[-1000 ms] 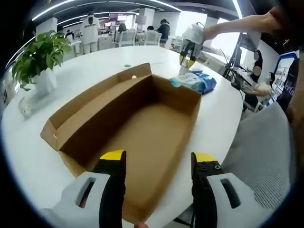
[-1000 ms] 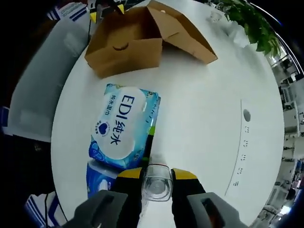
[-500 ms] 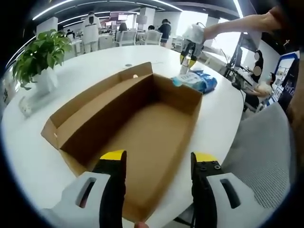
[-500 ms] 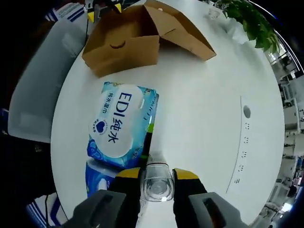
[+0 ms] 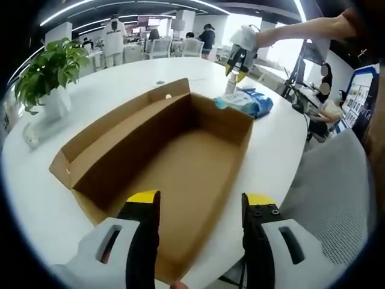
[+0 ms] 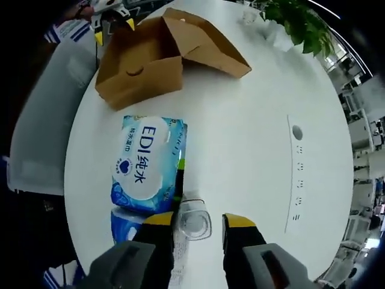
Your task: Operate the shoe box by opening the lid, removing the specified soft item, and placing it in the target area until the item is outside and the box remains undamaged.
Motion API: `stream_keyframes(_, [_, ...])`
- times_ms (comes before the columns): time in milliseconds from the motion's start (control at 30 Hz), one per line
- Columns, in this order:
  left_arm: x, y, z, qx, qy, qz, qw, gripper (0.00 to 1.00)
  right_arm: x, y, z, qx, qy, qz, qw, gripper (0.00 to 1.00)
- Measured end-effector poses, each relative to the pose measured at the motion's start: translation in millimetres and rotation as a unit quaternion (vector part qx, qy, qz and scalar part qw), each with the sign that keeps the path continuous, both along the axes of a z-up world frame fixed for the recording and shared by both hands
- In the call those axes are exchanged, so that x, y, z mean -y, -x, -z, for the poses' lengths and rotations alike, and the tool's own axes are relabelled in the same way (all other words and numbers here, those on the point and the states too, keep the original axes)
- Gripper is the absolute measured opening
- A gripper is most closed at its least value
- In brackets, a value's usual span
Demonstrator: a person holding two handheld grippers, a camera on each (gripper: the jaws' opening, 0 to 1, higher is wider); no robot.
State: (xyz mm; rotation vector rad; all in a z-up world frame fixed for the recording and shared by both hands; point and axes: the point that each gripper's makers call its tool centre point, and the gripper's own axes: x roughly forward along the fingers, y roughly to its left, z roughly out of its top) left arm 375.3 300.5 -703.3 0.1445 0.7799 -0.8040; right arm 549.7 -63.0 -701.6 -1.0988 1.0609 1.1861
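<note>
The brown shoe box [image 5: 174,150] lies open and empty, its lid [image 5: 114,126] folded out to the left. My left gripper [image 5: 201,201] hovers open over the box's near end. A blue and white pack of wet wipes [image 6: 144,162] lies flat on the white table beyond the box [image 6: 141,66]. My right gripper [image 6: 197,220] is over the pack's near end, jaws slightly apart. A clear plastic piece [image 6: 192,220] sits between them, with a thin gap on its right. From the left gripper view, the right gripper [image 5: 236,60] hangs above the pack [image 5: 245,101].
A potted plant [image 5: 48,69] stands on the round white table [image 6: 240,150] beside the lid. A second blue pack [image 6: 123,223] lies under the first. A grey chair [image 5: 337,186] stands at the table's edge. People stand at desks far behind.
My right gripper's jaws have spread a little around the clear piece, and its view has pulled back from the pack. The left gripper has hardly moved.
</note>
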Motion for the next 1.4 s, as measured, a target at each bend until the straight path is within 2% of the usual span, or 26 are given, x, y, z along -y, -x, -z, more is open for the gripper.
stream_keyframes(367, [-5,2.4,-7.2,0.009,0.009,-0.007,0.9999,0.54,9,12,-24.9,0.007,-0.040,0.076,0.9963,0.28])
stream_keyframes(567, [-7,6.8,-8.9,0.012,0.017,-0.013,0.9997,0.54,16,21,-41.6,0.020,-0.073,0.129,0.9888,0.28])
stream_keyframes(733, [-11,9.5,-16.1,0.018,0.033,-0.030,0.9988,0.54,22,34,-53.2,0.027,-0.101,0.176,0.9789,0.28])
stream_keyframes(867, [-15,11.2,-18.8,0.027,0.031,-0.038,0.9984,0.55,29,39,-56.5,0.032,-0.134,0.224,0.9648,0.28])
stream_keyframes(1000, [-27,4.4,-29.7,0.044,0.040,-0.067,0.9960,0.55,30,44,-62.1,0.041,-0.167,0.258,0.9509,0.28])
stream_keyframes(1133, [-39,-1.8,-38.2,0.050,0.057,-0.102,0.9919,0.55,22,52,-71.6,0.054,-0.214,0.298,0.9288,0.30])
stream_keyframes(1200, [-46,-2.5,-42.1,0.051,0.062,-0.117,0.9899,0.54,17,60,-73.7,0.047,-0.238,0.322,0.9153,0.32])
stream_keyframes(1267, [-51,-3.5,-43.4,0.051,0.067,-0.128,0.9882,0.54,9,66,-77.0,0.048,-0.266,0.329,0.9049,0.33])
stream_keyframes(1400, [-58,-3.1,-43.8,0.054,0.066,-0.138,0.9868,0.54,7,77,-74.8,0.048,-0.282,0.353,0.8909,0.33])
